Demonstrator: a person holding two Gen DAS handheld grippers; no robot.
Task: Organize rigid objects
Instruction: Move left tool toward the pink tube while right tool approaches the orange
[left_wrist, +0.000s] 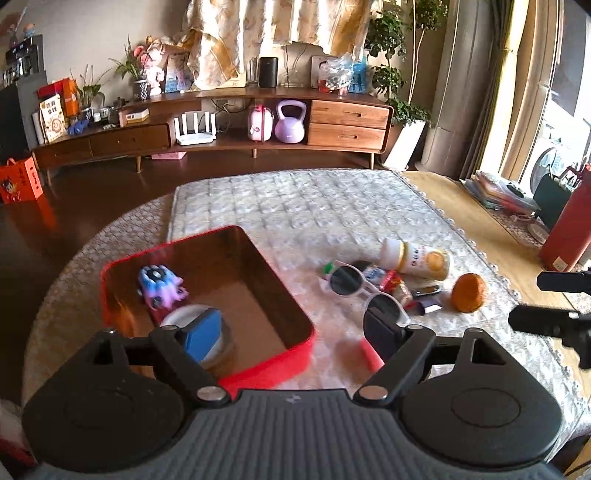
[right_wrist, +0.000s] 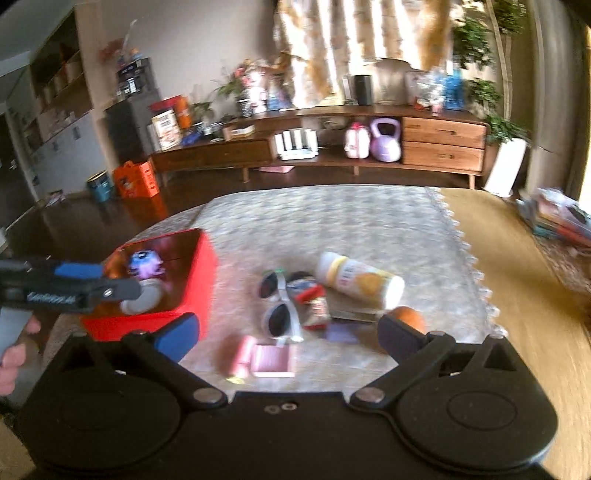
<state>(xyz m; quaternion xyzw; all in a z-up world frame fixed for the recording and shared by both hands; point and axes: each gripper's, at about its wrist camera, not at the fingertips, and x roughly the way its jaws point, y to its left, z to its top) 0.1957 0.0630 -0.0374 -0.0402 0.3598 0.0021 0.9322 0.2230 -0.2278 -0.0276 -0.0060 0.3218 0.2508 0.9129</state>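
1. On a quilted tablecloth (left_wrist: 295, 206), a red box (left_wrist: 291, 360) is set at the left; a purple-blue toy (left_wrist: 160, 286) and a white round container (left_wrist: 181, 317) are seen inside it.
2. Beside the box, white sunglasses (left_wrist: 364, 291), a lying bottle (left_wrist: 417, 258), an orange (left_wrist: 469, 293) and small packets are heaped.
3. Both the left gripper (left_wrist: 295, 332) and right gripper (right_wrist: 291, 336) are held with jaws wide apart, nothing between them.
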